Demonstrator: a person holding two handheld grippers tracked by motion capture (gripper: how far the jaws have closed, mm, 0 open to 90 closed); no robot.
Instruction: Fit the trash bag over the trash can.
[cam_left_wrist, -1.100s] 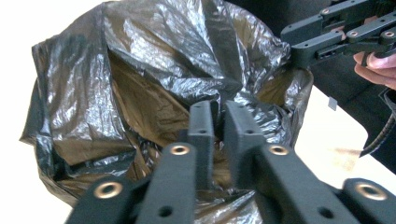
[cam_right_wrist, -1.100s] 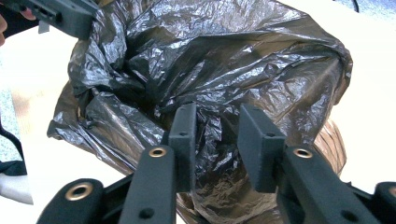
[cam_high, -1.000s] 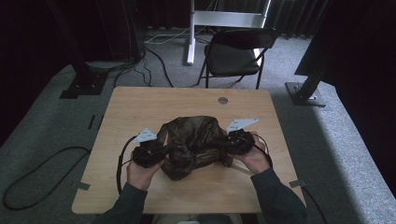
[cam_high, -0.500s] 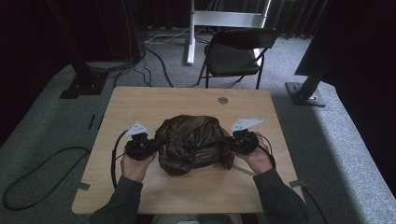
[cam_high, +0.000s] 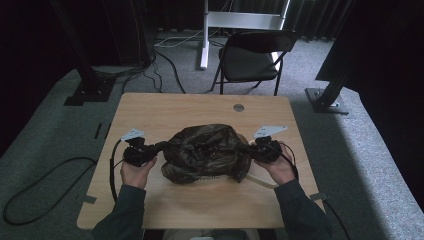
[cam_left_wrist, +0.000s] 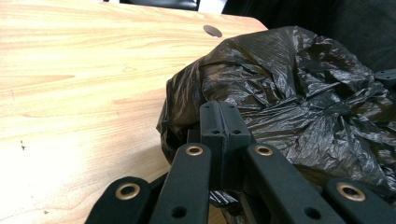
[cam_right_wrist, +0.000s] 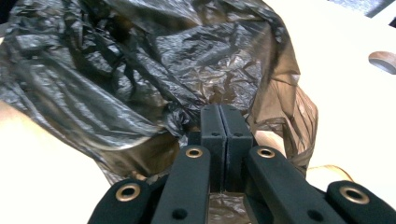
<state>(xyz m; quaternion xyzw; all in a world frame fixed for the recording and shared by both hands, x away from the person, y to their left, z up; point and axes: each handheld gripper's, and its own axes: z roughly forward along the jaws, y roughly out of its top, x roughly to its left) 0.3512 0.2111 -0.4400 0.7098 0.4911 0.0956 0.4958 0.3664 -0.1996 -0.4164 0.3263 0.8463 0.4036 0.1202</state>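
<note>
Black bag (cam_high: 207, 152) at mid-frame on table (cam_high: 175, 107), pinched at both ends.
L gripper (cam_high: 150, 149) at bag's left end, R gripper (cam_high: 254, 149) at right; both jaws closed on film. Long axis runs left-right btw them; each equally near.

A glossy black plastic bag (cam_high: 207, 152) lies on the pale wood-grain table (cam_high: 200, 107).

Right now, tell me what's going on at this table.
A person seated at the wooden table works a crumpled black plastic bag with a handheld gripper in each hand. The left gripper is shut on the bag's left edge, and the right gripper, whose jaws have just been closing, is shut on film at its right edge. The bag lies bunched between them at mid-table. A chair stands beyond the far edge.
</note>
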